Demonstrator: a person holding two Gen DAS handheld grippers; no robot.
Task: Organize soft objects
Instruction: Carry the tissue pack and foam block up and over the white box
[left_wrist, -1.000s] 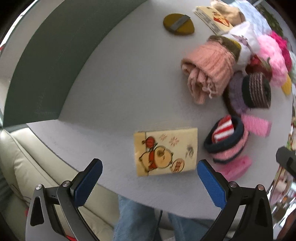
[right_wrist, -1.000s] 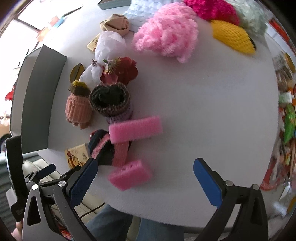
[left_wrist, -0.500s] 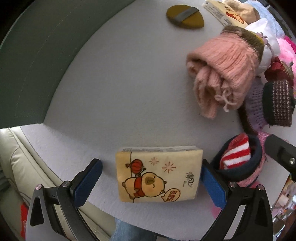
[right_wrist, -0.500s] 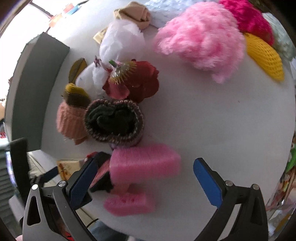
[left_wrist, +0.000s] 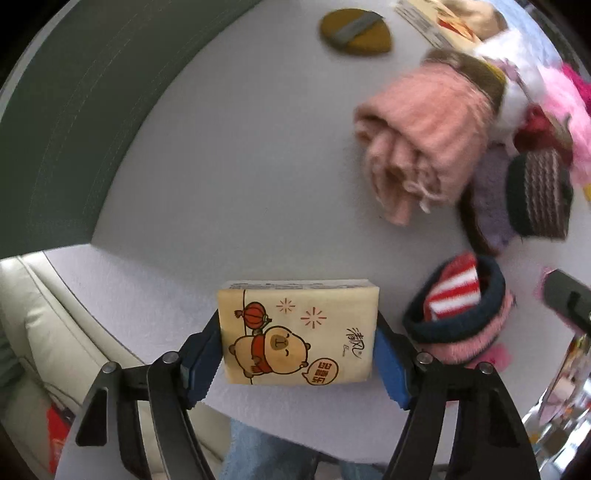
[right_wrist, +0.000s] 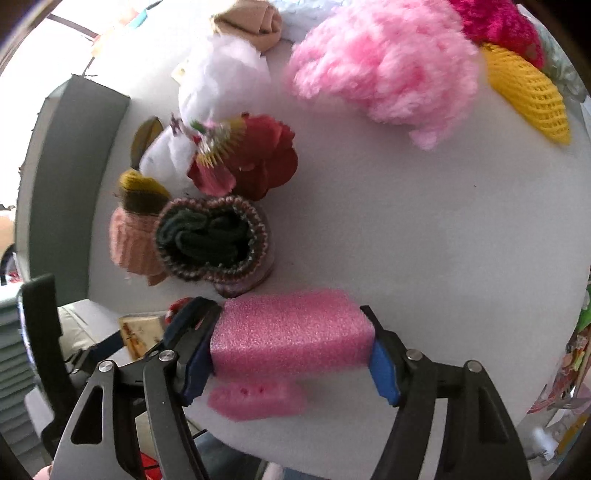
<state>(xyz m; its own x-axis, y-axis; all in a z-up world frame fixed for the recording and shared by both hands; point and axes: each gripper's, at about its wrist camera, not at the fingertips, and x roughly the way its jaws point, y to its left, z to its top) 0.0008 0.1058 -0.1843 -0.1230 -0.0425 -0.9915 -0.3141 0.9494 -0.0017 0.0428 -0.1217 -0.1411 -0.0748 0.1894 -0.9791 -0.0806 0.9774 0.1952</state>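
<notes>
Both claws have just been closing, each onto something that lay loose between its blue pads a moment earlier, and both now sit lower over the table (left_wrist: 229, 155). At the bottom centre of the left wrist view, the left claw (left_wrist: 297, 350) pinches a yellow tissue pack (left_wrist: 297, 328) printed with a cartoon bear, one pad pressed against each short side. The pack rests on the table near its front edge. Just right of it lies a rolled sock bundle (left_wrist: 460, 314) in navy, pink and red-white stripes; a rolled pink knit scarf (left_wrist: 421, 133) sits in the upper right.

At the bottom centre of the right wrist view, the right claw (right_wrist: 291, 354) grips a pink foam block (right_wrist: 291, 332) by its two ends. A second, smaller pink sponge (right_wrist: 258, 400) lies just below it, blurred. Above the block stands a rolled dark green knit (right_wrist: 210, 236); a fluffy pink ball (right_wrist: 384, 66) and a yellow mesh sleeve (right_wrist: 524, 92) fill the upper right.
</notes>
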